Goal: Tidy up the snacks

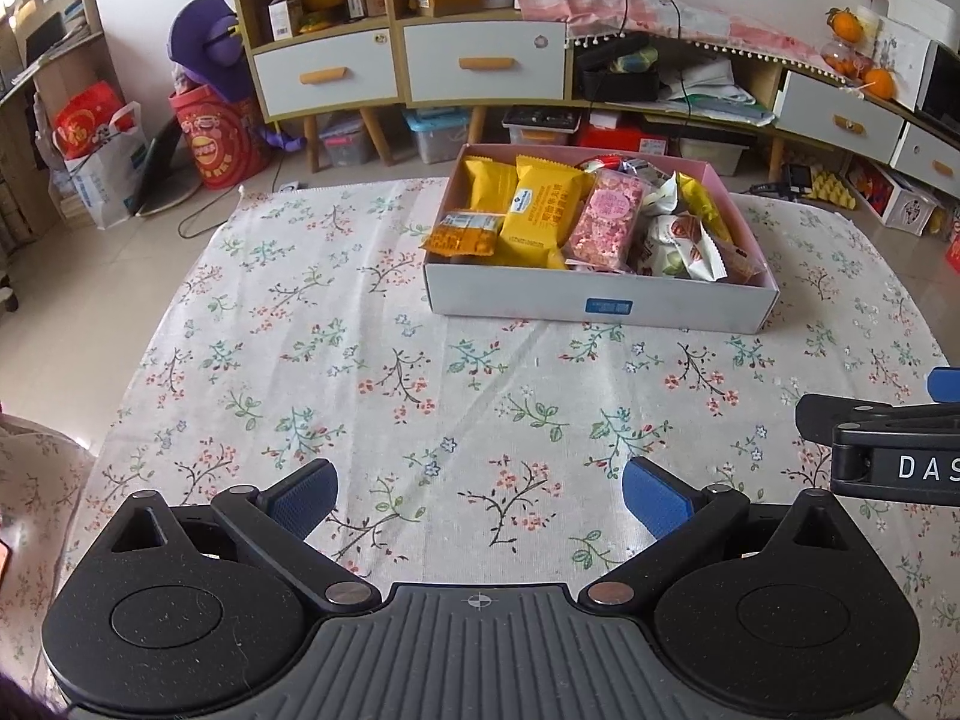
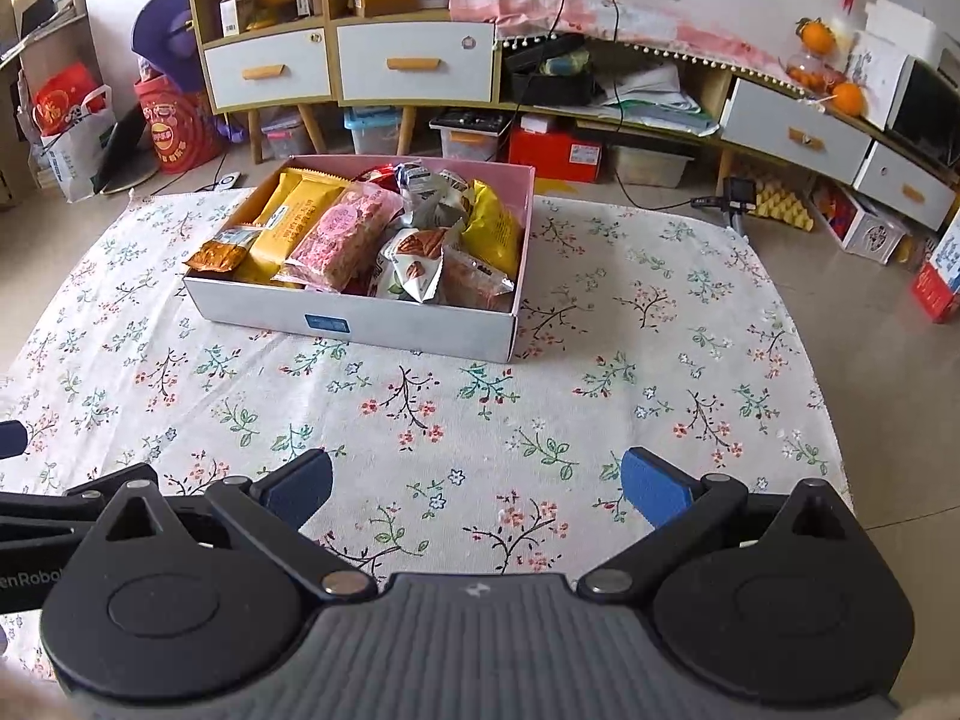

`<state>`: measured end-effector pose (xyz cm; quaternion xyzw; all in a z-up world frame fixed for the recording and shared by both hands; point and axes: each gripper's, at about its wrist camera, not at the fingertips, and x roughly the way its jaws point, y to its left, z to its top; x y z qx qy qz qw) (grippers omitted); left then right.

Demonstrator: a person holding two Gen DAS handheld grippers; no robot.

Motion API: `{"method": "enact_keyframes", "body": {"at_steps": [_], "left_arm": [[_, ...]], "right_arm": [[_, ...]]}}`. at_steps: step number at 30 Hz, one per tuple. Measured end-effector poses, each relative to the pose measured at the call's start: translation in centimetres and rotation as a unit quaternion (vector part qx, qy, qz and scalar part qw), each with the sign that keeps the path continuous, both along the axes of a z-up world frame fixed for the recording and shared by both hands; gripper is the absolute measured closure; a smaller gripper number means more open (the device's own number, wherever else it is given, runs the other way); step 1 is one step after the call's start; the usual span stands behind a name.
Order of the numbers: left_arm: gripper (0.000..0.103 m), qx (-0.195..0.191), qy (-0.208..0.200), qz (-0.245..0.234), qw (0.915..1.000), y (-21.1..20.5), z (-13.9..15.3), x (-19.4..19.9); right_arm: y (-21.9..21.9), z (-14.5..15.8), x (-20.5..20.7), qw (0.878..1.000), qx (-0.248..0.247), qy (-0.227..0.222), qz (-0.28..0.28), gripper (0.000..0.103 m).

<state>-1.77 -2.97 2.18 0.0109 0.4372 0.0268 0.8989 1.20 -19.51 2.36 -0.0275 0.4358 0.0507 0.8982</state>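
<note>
Two handheld grippers hover side by side, both aimed forward. The left gripper has its blue-padded fingers spread wide and empty. The right gripper matches it, fingers parted wide, gripping nothing.

Table — wearing a white cloth printed with small floral sprigs, draping over every edge. Lying directly on it: one shallow cardboard box, sitting toward the far edge — white outside, pink inside, holding packaged snacks.
</note>
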Motion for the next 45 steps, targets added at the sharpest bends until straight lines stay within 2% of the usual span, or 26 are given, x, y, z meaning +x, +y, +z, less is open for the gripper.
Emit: {"method": "enact_keyframes", "body": {"at_steps": [45], "left_arm": [[0.001, -0.005, 0.004, -0.006, 1.0000, -0.05, 0.07, -0.01]], "right_arm": [[0.17, 0.00, 0.07, 1.000, -0.004, 0.005, 0.007, 0.000]]}}
